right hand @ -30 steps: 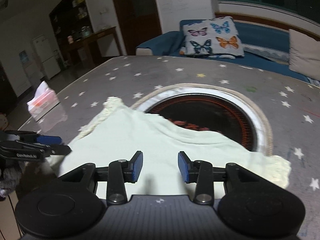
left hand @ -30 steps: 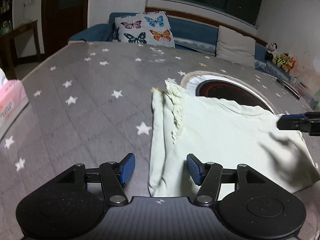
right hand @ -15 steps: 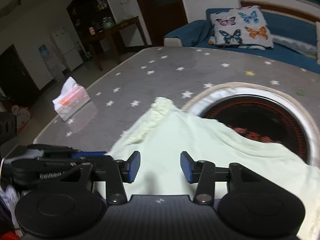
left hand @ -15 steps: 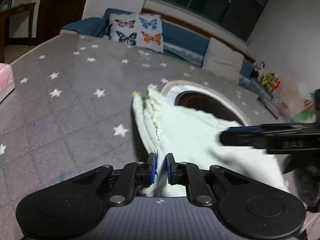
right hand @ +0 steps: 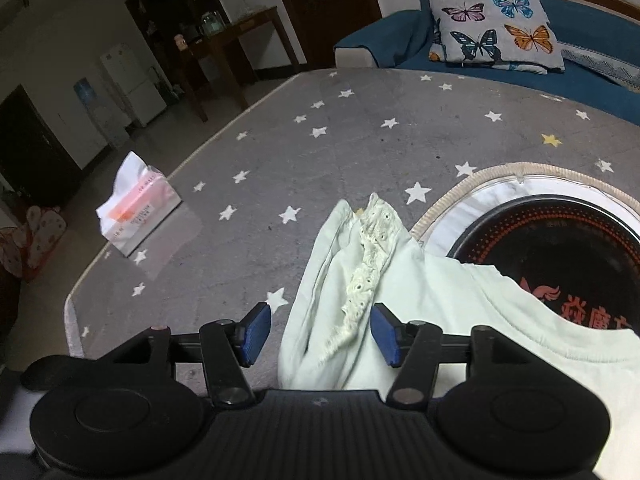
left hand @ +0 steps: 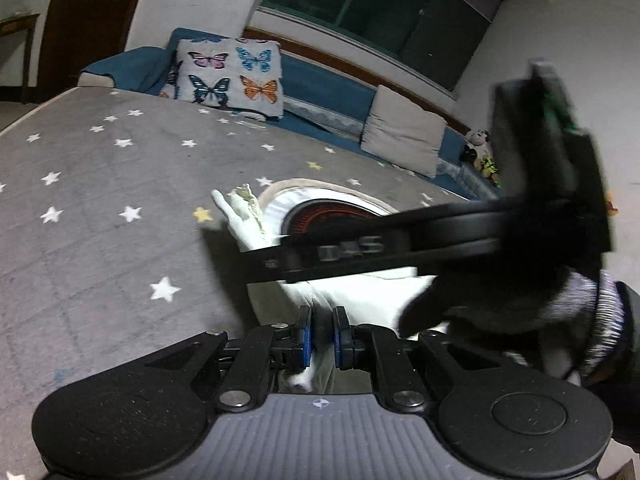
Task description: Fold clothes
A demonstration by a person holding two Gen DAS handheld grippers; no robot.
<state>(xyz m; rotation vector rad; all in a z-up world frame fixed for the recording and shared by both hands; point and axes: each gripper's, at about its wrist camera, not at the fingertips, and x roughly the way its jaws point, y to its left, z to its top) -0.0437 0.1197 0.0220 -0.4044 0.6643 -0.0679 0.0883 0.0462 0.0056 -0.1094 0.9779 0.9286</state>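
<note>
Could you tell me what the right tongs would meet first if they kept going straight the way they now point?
Most likely the pale green garment: the open right tongs already straddle its bunched, lace-trimmed edge, which runs ahead between the pads. Beyond it lies the star-patterned table cover. Height above the cloth is unclear.

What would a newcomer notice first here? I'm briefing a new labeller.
The pale green shirt on the star-patterned table, its lace-trimmed sleeve bunched up. The left gripper is pinched shut on its fabric; the right gripper is open astride the sleeve. A butterfly cushion sits behind.

Black grippers (right hand: 320,338), blue-padded jaws, silver screws
</note>
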